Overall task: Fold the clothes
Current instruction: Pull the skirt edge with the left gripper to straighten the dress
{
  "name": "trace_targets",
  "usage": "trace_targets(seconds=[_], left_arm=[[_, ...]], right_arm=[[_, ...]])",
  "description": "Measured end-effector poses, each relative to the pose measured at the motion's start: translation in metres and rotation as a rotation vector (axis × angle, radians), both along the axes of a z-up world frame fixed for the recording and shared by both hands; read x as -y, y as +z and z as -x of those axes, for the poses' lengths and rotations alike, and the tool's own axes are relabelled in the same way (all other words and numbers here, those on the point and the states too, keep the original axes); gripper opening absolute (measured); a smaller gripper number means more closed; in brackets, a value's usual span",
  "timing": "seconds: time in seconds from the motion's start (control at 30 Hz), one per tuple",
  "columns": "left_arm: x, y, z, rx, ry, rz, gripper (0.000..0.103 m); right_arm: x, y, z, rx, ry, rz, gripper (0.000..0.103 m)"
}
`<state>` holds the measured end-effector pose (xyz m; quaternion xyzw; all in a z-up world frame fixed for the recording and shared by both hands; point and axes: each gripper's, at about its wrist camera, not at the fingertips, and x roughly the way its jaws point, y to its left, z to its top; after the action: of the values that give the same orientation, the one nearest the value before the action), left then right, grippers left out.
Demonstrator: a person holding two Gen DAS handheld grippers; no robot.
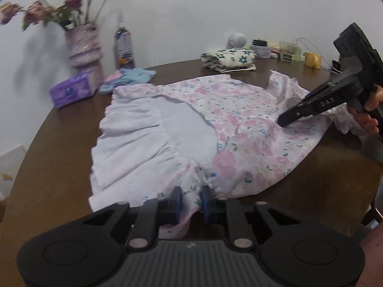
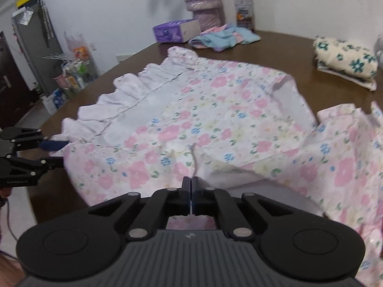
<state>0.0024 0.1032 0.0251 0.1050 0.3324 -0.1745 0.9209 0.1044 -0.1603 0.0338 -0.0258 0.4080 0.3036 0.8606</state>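
Both black grippers, left gripper (image 1: 191, 199) and right gripper (image 2: 192, 192), have blue pads, silver pivot pins and ribbed grey bodies.

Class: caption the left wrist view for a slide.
Left gripper pinches the floral dress hem; right gripper grips its middle.

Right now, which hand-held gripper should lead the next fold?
Probably left. The left hand-held gripper pinches the floral dress at its ruffled hem corner, free to carry across. The right hand-held gripper is shut on mid-garment fabric, better as an anchor.
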Motion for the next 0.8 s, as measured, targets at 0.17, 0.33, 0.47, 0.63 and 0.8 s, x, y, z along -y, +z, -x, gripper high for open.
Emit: trace_targets(seconds=[0.17, 0.33, 0.47, 0.63, 0.8], left_arm=[[0.023, -0.002, -0.032, 0.014, -0.001, -0.011, 0.015], [0.027, 0.006, -0.039, 0.052, 0.003, -0.015, 0.007], [0.022, 0.023, -0.022, 0.135, -0.029, -0.056, 0.006], [0.014, 0.024, 0.008, 0.166, -0.086, -0.131, 0.011], [0.007, 0.005, 0.021, 0.106, -0.088, -0.146, 0.013]], right_arm=[[0.005, -0.001, -0.012, 0.048, -0.059, 0.043, 0.0], [0.015, 0.001, -0.031, 0.039, -0.123, 0.019, 0.0], [0.024, 0.017, -0.015, 0.055, -0.091, -0.061, 0.0], [0.026, 0.042, 0.028, 0.067, -0.048, -0.138, 0.0], [0.035, 0.044, 0.078, 0.047, -0.001, -0.165, 0.0]])
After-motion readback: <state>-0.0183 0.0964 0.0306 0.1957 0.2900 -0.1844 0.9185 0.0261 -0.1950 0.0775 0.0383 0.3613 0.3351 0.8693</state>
